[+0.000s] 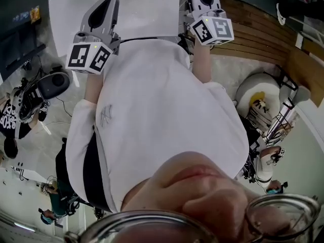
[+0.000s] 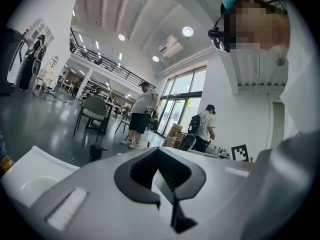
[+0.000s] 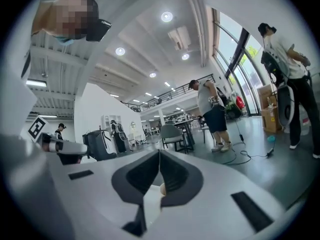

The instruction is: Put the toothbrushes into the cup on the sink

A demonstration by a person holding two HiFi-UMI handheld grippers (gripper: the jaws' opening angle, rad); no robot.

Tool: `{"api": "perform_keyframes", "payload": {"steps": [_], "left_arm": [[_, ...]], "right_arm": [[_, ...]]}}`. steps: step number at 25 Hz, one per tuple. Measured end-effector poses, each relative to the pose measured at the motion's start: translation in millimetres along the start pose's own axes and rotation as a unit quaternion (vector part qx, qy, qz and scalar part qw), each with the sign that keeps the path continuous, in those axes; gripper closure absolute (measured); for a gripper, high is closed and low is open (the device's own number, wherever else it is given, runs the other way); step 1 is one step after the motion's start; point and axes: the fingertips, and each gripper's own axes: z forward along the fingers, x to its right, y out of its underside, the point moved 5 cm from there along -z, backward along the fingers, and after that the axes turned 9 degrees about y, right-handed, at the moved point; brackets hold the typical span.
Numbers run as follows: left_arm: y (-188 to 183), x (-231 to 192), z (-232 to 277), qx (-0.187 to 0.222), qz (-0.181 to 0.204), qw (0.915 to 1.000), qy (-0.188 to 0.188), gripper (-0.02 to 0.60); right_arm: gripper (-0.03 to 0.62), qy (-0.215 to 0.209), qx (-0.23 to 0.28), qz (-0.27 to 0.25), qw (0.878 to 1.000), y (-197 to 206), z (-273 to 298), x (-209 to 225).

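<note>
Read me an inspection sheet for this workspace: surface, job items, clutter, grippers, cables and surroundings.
Surface: white flat panel beyond the grippers; cannot tell whether it is part of the sink.
Job's things: toothbrushes and cup, nothing seen.
Clutter: nothing seen.
Grippers: left gripper jaws together at the tips; right gripper jaws together at the tips; neither grips anything.
Cables: black cable lying on the floor.
Surroundings: open hall with a chair, a standing person, round ceiling lights and tall windows.
</note>
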Motion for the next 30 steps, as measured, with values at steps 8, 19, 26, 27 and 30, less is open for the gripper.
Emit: {"api": "perform_keyframes", "payload": {"steps": [8,19,26,27,30], "left_arm": [[6.8,0.5,-7.9,-0.008,-0.01,0.9998,0.013,0.58],[-8.8,-10.7,-49.7,0.021,0.009,0.9997,0.005,0.58],[-12.3,-23.2,-79.0,0.015,0.031,0.9994,0.006,0.58],[-13.6,-25.1,-81.6,0.016,0.033,0.9993,0.006,0.58],[-16.4,-31.5,-87.4,0.016,0.038,0.9991,0.006,0.58]], "right_arm": [[0.582,0.016,-0.027,0.014,0.999,0.3,-49.7,-16.4],[0.582,0.056,-0.05,-0.012,0.997,0.2,-101.2,-37.1],[0.582,0.063,-0.049,-0.041,0.996,3.5,-107.6,-62.7],[0.582,0.064,-0.048,-0.041,0.996,3.9,-107.6,-64.2],[0.582,0.069,-0.041,-0.041,0.996,4.7,-106.4,-68.9]]}}
